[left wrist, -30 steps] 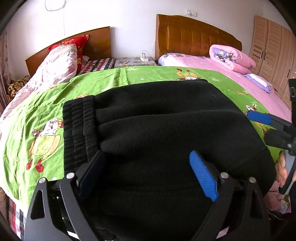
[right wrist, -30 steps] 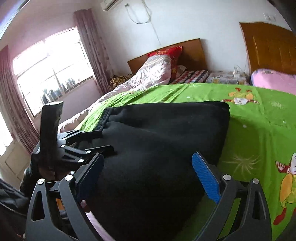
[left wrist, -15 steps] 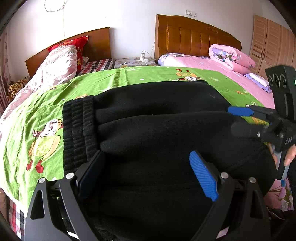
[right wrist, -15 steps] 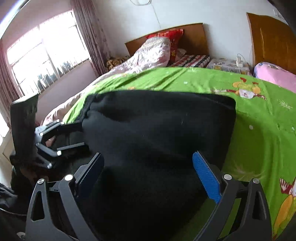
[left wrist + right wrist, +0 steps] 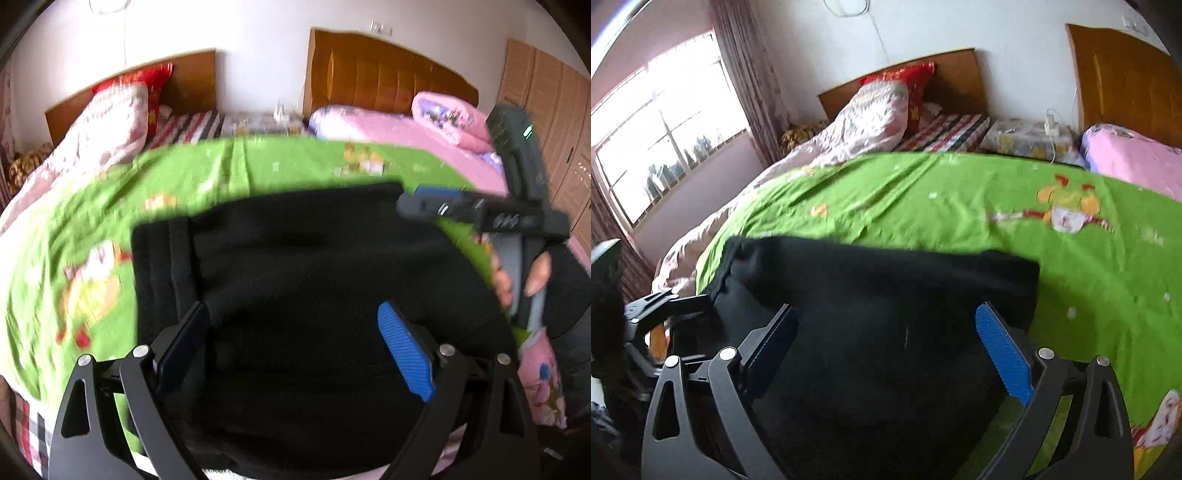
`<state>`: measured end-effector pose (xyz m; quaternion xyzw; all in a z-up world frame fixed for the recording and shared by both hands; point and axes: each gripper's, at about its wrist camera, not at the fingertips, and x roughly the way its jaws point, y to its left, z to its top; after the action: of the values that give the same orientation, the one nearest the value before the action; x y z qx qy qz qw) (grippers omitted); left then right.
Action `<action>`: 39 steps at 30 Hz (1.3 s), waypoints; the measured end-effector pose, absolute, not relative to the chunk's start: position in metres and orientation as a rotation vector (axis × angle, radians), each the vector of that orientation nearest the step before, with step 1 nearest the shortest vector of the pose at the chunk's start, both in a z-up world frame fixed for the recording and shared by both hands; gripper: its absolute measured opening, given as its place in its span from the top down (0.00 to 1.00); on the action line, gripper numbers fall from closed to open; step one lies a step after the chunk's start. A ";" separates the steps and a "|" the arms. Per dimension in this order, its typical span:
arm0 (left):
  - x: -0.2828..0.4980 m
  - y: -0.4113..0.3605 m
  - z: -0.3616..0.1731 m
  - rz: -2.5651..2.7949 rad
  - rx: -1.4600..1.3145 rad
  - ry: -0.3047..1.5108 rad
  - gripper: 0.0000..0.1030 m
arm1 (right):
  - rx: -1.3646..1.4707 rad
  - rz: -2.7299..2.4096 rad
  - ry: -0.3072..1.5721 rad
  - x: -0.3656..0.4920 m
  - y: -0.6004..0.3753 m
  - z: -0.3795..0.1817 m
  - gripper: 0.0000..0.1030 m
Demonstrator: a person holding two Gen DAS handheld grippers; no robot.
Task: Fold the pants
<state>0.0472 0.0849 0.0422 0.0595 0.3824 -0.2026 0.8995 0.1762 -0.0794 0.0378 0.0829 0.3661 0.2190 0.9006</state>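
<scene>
Black pants (image 5: 295,273) lie folded in a thick rectangle on the green cartoon sheet (image 5: 92,229), ribbed waistband (image 5: 155,266) at the left. My left gripper (image 5: 291,317) hovers open over their near part, nothing between its fingers. In the left wrist view the right gripper (image 5: 424,201) is held by a hand (image 5: 535,273) above the pants' far right corner. My right gripper (image 5: 886,317) is open over the pants (image 5: 886,295) with empty jaws. The left gripper (image 5: 665,302) shows at the left edge there. Both views are motion-blurred.
Two wooden headboards (image 5: 388,70) stand against the far wall with a small cluttered stand (image 5: 1027,136) between them. Pillows and a quilt (image 5: 110,118) lie at the far left, pink bedding (image 5: 406,129) at the right. A wardrobe (image 5: 554,110) and a window (image 5: 657,147) flank the beds.
Both cameras have tilted or risen, so the pants sit lower in view. The right gripper has moved up and left over the pants' far right corner. Both stay open.
</scene>
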 end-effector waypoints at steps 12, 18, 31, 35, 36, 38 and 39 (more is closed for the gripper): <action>0.163 0.114 0.030 -0.498 -0.203 1.043 0.03 | 0.341 0.386 0.745 0.184 -0.121 0.036 0.09; 0.094 0.161 0.068 -0.373 -0.209 0.692 0.02 | 0.304 0.326 0.561 0.095 -0.143 0.077 0.08; -0.048 0.151 0.060 0.079 0.068 0.417 0.01 | 0.120 0.018 0.469 -0.086 -0.101 0.038 0.05; -0.068 0.130 0.037 0.073 0.052 0.434 0.01 | 0.071 -0.014 0.464 -0.104 -0.085 0.022 0.05; -0.071 0.126 0.033 0.064 0.063 0.438 0.01 | 0.083 -0.013 0.462 -0.109 -0.085 0.020 0.05; -0.081 0.117 0.026 0.051 0.091 0.449 0.01 | 0.095 -0.014 0.455 -0.114 -0.082 0.018 0.05; -0.082 0.115 0.025 0.043 0.092 0.456 0.01 | 0.091 -0.018 0.446 -0.116 -0.081 0.019 0.05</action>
<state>-0.0824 0.1152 0.0247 0.0457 0.2261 0.0211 0.9728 -0.1165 -0.0815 0.0192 0.0451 0.2208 -0.0087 0.9742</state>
